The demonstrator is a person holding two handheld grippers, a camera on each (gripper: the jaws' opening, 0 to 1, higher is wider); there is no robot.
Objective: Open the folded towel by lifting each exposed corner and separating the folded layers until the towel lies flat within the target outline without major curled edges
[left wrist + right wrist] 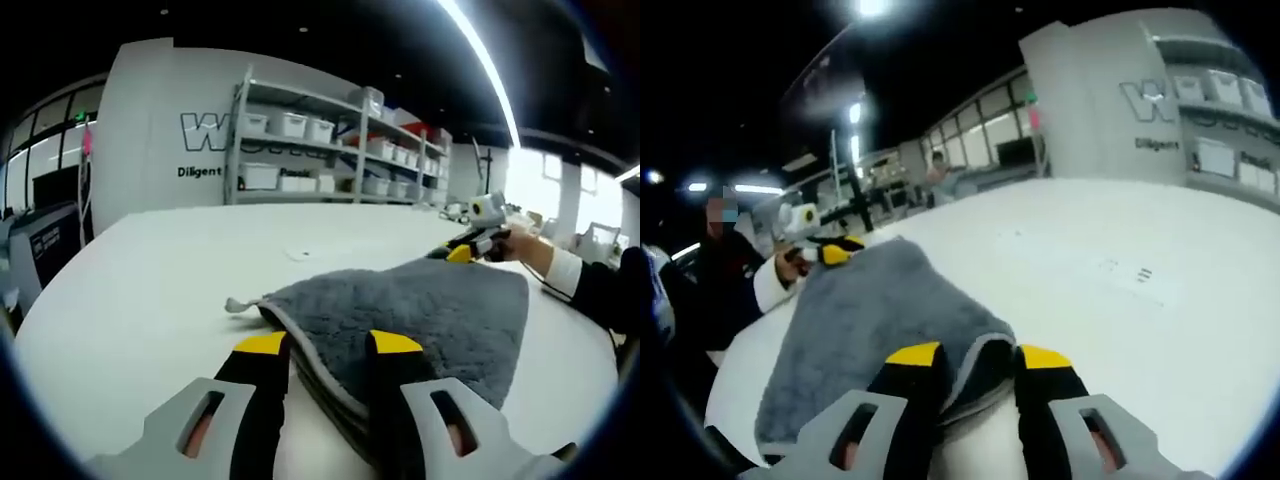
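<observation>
The grey towel (420,320) lies folded on the white desk (130,290), near its edge. The left gripper (328,345) and the right gripper (978,358) each straddle a stacked corner, jaws part open around the layers, not clearly pinching. Grabbing every layer together would lift the whole towel without opening it.

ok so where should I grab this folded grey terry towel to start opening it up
Grip the top layer of the folded grey terry towel at the near corner, where stacked hems show. Come in low along the white table from that edge. The left hand-held gripper already straddles it.
</observation>
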